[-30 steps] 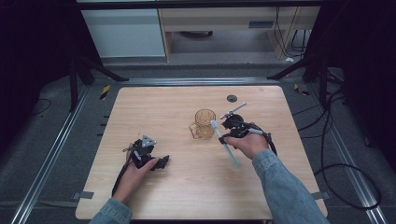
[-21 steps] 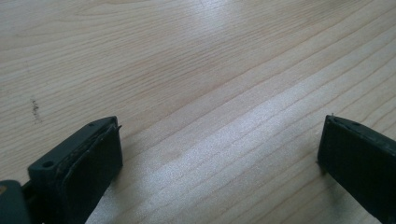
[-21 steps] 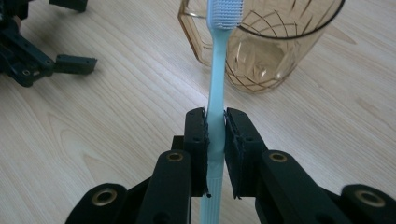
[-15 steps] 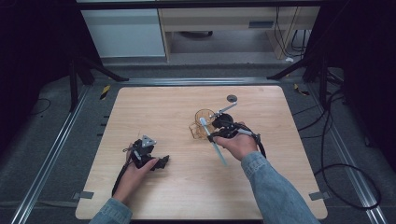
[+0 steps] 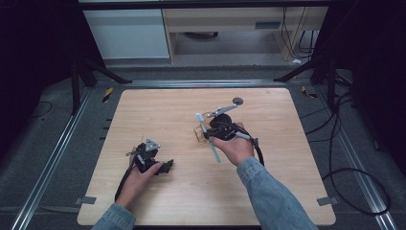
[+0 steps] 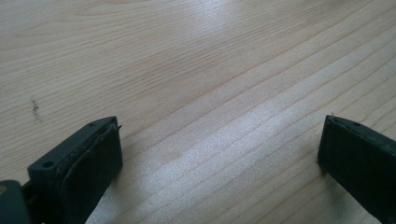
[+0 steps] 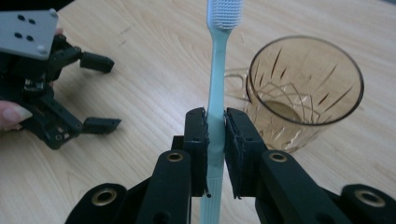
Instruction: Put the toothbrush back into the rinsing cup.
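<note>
From above, the right claw (image 5: 207,132) has swung its pale blue toothbrush (image 5: 214,152) left over the amber glass mug (image 5: 198,135), bristles up; a second ago it hung beside it. The left claw (image 5: 165,165) rests on the wooden surface (image 5: 287,182). Left gripper view: jaws wide apart, bare wood between. Right gripper view: pads clamped on the toothbrush (image 7: 215,84) handle, mug (image 7: 303,88) just beyond — a drop-in looks close.
</note>
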`<move>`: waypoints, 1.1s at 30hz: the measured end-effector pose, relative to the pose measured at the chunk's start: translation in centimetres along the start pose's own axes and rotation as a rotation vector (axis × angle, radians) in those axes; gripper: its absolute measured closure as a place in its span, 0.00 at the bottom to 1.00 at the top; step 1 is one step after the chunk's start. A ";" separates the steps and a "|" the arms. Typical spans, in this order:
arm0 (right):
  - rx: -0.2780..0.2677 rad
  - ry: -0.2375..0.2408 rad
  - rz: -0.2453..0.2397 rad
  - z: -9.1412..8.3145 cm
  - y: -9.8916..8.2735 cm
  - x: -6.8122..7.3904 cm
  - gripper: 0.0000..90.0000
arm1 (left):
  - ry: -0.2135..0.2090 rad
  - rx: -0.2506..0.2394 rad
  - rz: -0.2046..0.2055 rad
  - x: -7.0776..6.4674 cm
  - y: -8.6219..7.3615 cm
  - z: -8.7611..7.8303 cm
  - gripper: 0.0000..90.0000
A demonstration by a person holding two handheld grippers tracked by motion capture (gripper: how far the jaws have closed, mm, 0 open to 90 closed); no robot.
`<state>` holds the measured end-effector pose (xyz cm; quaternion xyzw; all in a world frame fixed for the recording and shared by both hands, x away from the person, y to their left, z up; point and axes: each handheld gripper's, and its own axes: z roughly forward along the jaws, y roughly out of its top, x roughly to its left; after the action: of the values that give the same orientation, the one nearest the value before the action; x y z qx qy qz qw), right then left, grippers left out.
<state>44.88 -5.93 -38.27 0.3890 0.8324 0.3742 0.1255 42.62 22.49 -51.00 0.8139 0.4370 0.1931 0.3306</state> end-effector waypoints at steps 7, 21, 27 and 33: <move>-0.081 -0.016 0.002 0.1 0.5 0.7 0.88 | -0.001 -0.001 0.000 0.0 0.0 0.0 0.00; -0.227 -0.065 0.001 0.1 1.2 1.5 0.88 | -0.001 -0.002 0.000 0.0 0.0 0.0 0.00; -0.285 -0.071 0.009 -0.2 1.4 1.8 0.88 | -0.001 -0.001 0.000 0.0 0.0 0.0 0.00; -0.339 -0.074 0.017 -0.3 1.6 2.0 0.88 | -0.001 -0.002 0.000 0.0 0.0 0.0 0.00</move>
<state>44.27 -3.90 -36.78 0.3827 0.7489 0.4956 0.2170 42.62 22.49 -51.01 0.8137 0.4368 0.1928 0.3316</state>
